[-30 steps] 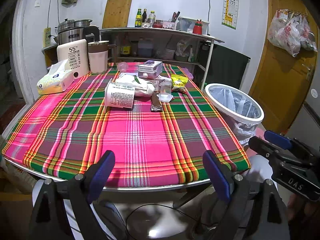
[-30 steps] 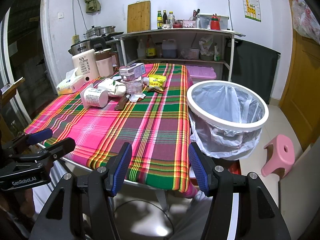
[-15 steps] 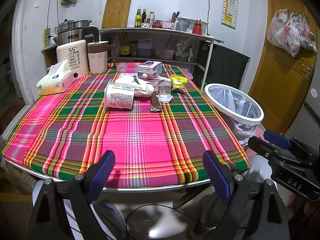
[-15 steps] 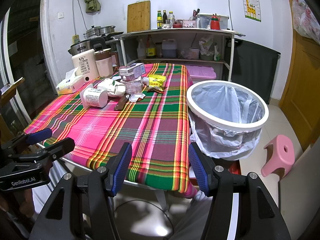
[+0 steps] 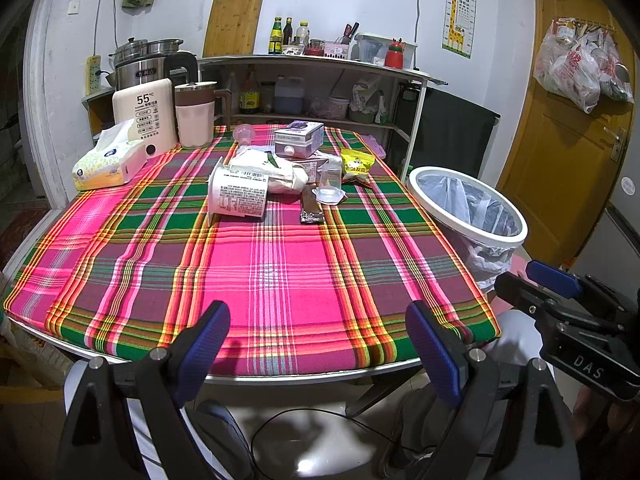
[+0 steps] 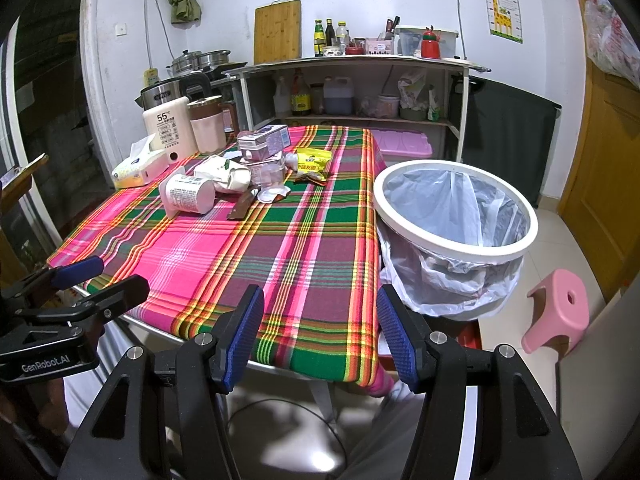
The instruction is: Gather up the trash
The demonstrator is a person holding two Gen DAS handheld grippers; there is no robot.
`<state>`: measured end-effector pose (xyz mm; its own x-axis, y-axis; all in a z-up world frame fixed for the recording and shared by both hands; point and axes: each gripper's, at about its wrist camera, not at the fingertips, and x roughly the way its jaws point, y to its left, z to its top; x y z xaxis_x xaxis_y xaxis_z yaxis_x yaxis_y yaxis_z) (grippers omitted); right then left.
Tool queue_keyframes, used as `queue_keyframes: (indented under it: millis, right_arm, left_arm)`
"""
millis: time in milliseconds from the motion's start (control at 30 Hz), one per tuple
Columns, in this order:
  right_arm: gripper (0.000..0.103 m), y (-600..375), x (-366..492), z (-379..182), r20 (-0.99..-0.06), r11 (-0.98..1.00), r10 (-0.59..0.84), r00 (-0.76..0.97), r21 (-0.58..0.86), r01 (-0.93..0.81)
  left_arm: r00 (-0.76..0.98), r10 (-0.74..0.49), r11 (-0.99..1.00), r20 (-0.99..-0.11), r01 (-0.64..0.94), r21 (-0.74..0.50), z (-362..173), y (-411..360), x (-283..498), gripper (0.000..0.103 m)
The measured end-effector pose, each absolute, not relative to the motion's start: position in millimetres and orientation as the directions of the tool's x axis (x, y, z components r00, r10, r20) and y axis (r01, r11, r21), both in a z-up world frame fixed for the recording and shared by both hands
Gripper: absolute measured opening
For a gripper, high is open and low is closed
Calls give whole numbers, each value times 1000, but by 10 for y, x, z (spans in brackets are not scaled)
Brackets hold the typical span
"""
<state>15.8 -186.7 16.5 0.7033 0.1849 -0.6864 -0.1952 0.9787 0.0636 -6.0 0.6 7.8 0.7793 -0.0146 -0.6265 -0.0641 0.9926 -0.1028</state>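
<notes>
Nothing collected yet, judging by the layout: both tongs hang at the near edge of the tabletop [image 5: 280,272], well short of the trash, so this looks like the start, before any reach. L to R: tissue pack [image 5: 108,162] at far left w/ the white "55" appliance [image 5: 145,114] and pinkish jug [image 5: 196,118] behind it; prob. not trash, leave them. Left tongs [image 5: 318,338] are spread wide, holding nothing, low over the near edge. The trash pile sits mid-to-far tabletop: tipped white cup [image 5: 239,197] lying on its side, crumpled white bag [image 5: 266,170] touching it from behind, dark wrapper strip [image 5: 311,211] flat on the cloth just right of the cup, clear plastic cup [image 5: 330,184] beside that, a box [image 5: 299,139] further back, yellow snack packet [image 5: 357,165] at the pile's right. Right tongs [image 6: 320,338] also wide and empty, near the tabletop's right corner. Lined bin [image 6: 456,216] stands just beside the tabletop's right edge, apparently empty, well apart from the pile. Next move prob.: reach fwd across the cloth to the nearest piece, the tipped cup or the wrapper; the flat wrapper needs a low pinch, the cup a wide grip across its body, then carry rightwards to the bin.
</notes>
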Motion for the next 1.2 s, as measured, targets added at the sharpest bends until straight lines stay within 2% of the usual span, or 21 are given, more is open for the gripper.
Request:
queue_keyframes:
  millis: [733,1200]
  right_arm:
    - [59,-1813,250,92,-693,974,206,691,77,-212]
    - [59,-1577,741,71,-719,952,276,638,111,-286]
  left_arm:
    - [760,-36,991,-649,-59,-124,8,39,37,91]
    - [759,20,978,-651,-149,-143,-16,497,444,91]
